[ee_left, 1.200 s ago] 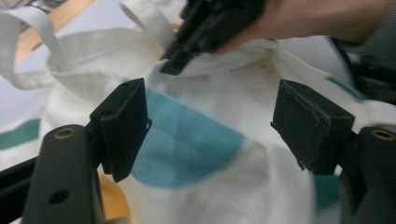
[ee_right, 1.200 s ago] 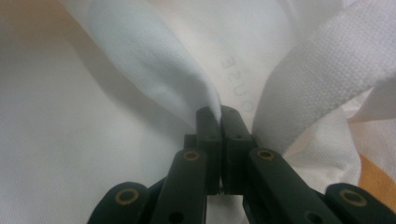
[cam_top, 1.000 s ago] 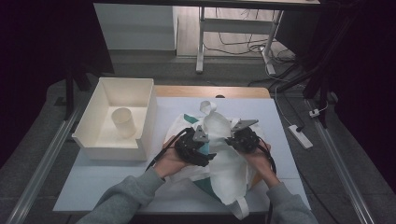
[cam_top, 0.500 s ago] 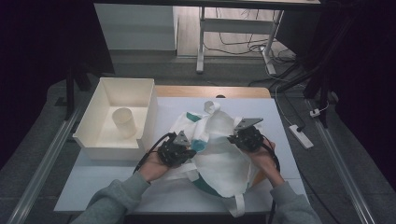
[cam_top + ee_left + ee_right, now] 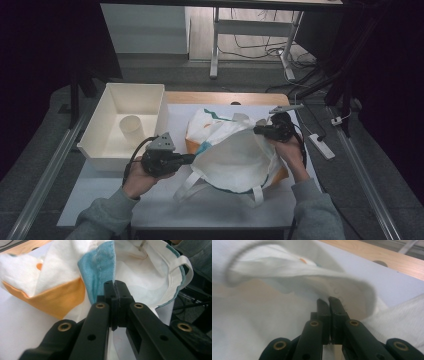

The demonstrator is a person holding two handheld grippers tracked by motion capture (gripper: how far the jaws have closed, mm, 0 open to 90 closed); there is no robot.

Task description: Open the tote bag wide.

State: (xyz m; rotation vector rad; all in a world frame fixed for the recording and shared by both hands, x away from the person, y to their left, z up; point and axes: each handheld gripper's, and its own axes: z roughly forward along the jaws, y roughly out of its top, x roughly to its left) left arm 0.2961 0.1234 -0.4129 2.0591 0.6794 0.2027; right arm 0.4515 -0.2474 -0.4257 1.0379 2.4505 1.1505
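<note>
Firmly clamped, the left gripper (image 5: 192, 158) has just closed its jaws on the rim of a white cloth tote bag with teal trim and orange panels (image 5: 235, 155) — in the left gripper view the black jaws (image 5: 115, 293) pinch the fabric right beside a teal patch. Across the bag, the right gripper (image 5: 257, 131) bites the opposite edge; its own view shows the jaws (image 5: 329, 303) tight on a fold of white cloth, though blur hides which seam, probably the rim. Between them the bag hangs spread over the pale grey table mat (image 5: 165, 200). Left of it stands an open white rectangular box (image 5: 145, 95) holding a pale paper cup (image 5: 131, 128).
</note>
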